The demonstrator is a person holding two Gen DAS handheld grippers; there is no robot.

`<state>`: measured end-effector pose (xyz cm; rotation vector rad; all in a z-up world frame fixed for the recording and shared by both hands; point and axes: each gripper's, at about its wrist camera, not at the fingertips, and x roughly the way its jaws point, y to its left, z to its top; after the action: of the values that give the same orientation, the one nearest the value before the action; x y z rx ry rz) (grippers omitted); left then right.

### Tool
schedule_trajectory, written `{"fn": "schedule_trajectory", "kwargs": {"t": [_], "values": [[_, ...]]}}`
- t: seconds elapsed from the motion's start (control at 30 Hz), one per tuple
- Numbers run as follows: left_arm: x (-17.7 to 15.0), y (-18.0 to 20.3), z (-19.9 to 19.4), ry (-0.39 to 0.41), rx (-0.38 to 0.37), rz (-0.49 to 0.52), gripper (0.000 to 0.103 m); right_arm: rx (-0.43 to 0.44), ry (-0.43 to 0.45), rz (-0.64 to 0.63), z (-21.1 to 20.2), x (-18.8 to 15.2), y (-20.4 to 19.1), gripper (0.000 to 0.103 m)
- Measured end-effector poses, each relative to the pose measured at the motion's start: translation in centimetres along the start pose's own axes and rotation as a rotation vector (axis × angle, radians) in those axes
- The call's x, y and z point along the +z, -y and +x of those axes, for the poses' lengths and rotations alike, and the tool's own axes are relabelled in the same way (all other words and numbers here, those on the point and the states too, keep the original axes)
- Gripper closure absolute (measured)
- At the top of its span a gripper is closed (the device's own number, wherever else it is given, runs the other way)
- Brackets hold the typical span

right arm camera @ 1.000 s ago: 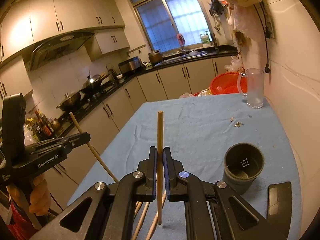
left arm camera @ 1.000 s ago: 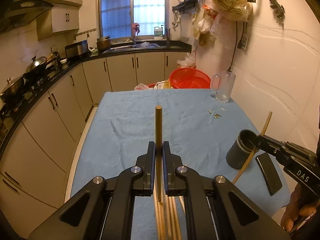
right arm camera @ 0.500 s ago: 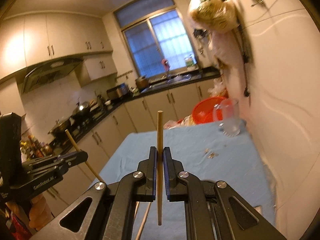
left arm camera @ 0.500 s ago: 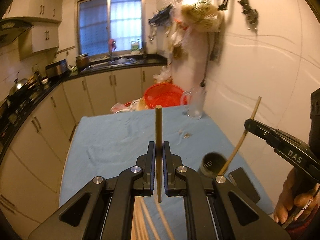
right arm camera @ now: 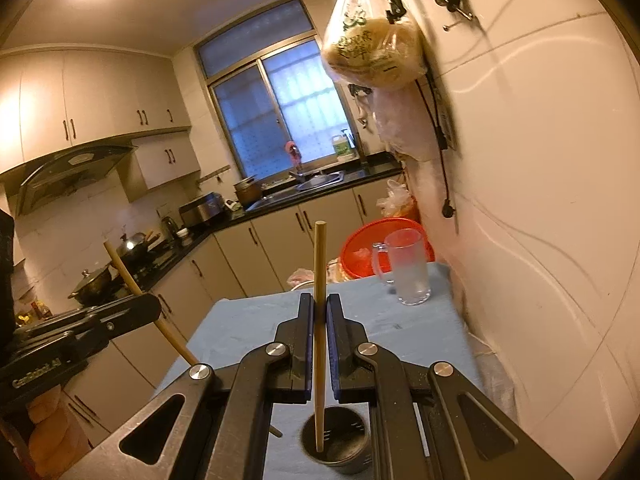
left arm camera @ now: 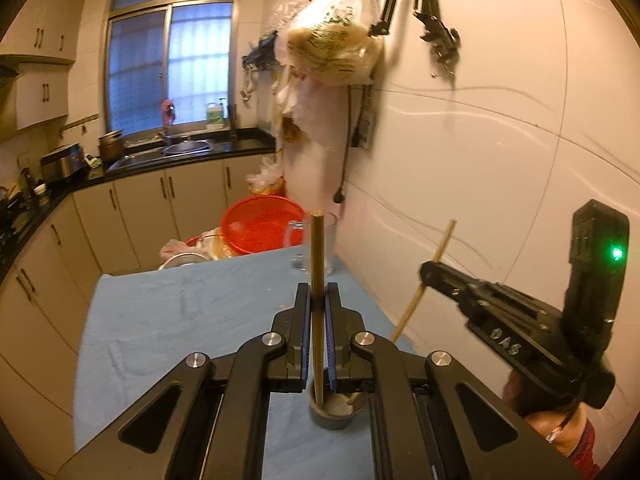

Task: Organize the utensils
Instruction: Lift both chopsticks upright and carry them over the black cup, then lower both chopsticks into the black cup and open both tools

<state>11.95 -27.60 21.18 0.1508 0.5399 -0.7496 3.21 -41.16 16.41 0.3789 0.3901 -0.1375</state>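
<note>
Both tools (left arm camera: 317, 304) (right arm camera: 320, 312) clamped on chopsticks (left arm camera: 317, 280) (right arm camera: 319, 280)

My left tongs (left arm camera: 317, 312) and right tongs (right arm camera: 319, 316) each pinch a chopstick above the dark utensil cup (right arm camera: 335, 446), which stands near the desk's (left arm camera: 168, 320) right edge. Both chopstick tips hang over the cup's mouth, so the room there is tight. My right tongs sit close on the right in the left wrist view, between my left tongs and the tiled wall (left arm camera: 500, 160), which runs hard along the desk's right edge. The glass mug (right arm camera: 408, 268) blocks the far right corner, with the red basin (left arm camera: 262, 226) just beyond the far edge. The blue desk top to the left and centre lies bare, giving open passage.
</note>
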Motion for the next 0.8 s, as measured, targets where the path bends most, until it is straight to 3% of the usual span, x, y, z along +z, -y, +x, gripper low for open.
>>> {"fn": "schedule_trajectory", "kwargs": {"t": [0.33,0.63,0.8], "values": [[-3.4,0.6,7.1,-0.132,-0.003,-0.029,0.097,-0.018,-0.114,0.020,4.7,-3.2,2.8,0.096],[-6.4,-1.3,9.7,-0.205,0.021,-0.068,0.097,-0.040,-0.216,0.037,8.2,-6.2,4.5,0.096],[-6.8,-1.8,10.5,-0.222,0.027,-0.075,0.097,-0.040,-0.224,0.038,8.8,-6.6,4.7,0.095]]}}
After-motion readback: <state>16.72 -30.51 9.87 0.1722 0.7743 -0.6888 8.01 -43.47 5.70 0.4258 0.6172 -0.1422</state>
